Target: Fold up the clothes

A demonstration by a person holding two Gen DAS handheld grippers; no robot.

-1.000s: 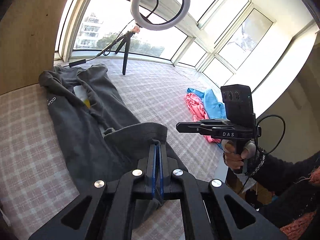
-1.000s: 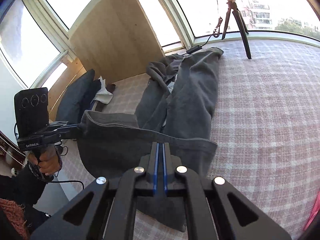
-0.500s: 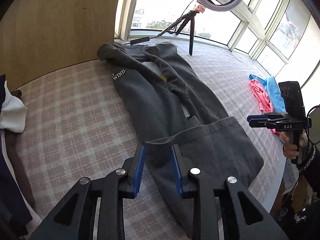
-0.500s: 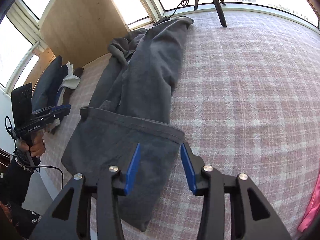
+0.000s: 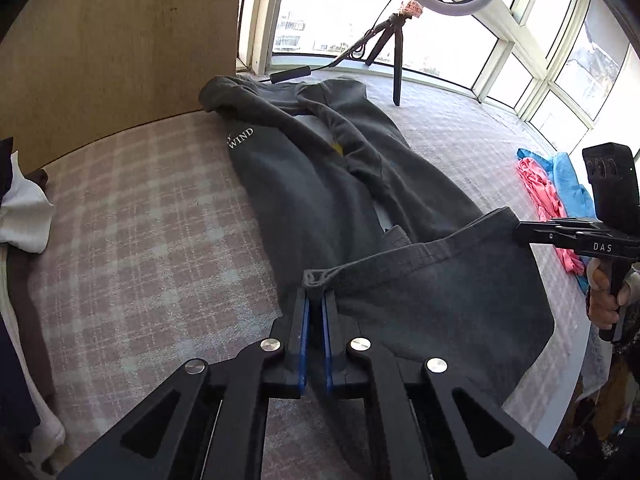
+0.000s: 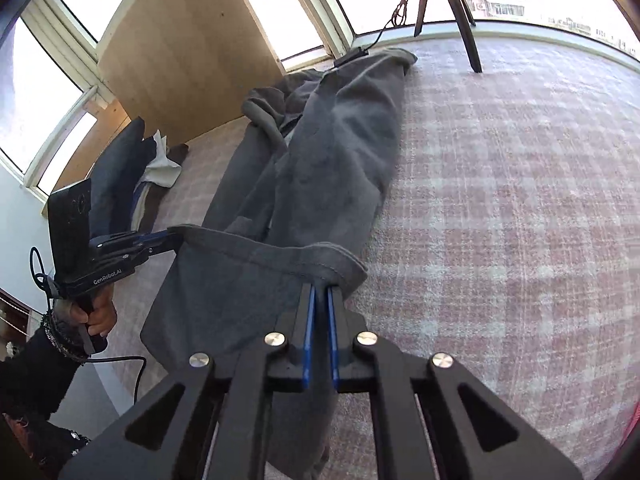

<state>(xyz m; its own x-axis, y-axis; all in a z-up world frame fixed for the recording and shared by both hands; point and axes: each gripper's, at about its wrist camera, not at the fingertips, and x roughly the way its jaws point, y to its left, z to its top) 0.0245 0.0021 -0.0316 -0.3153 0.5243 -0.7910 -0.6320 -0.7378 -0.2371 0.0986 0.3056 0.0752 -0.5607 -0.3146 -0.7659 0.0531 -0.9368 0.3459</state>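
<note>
1. My left gripper (image 5: 315, 298) is clamped on the near left corner of the grey trousers (image 5: 304, 184), its blue pads pressed together with the hem edge pinched between them.
2. My right gripper (image 6: 321, 294) is closed the same way on the near right corner of that hem, the cloth bunched just above its fingertips.
3. Between the two grips the hem band (image 6: 256, 250) is stretched in a line, and the cloth below it hangs over the near edge of the bed.
4. The rest of the trousers lies lengthwise on the pink checked bedcover (image 5: 140, 200), running away from me toward the window; white lettering shows on the left leg.
5. A ring light on a small tripod (image 5: 396, 52) stands beyond the far end of the trousers.
6. Pink and blue clothes (image 5: 548, 188) lie at the bed's right edge, well apart from the trousers.
7. A dark and white pile (image 6: 132, 176) sits on the left, by the wooden panel.
</note>
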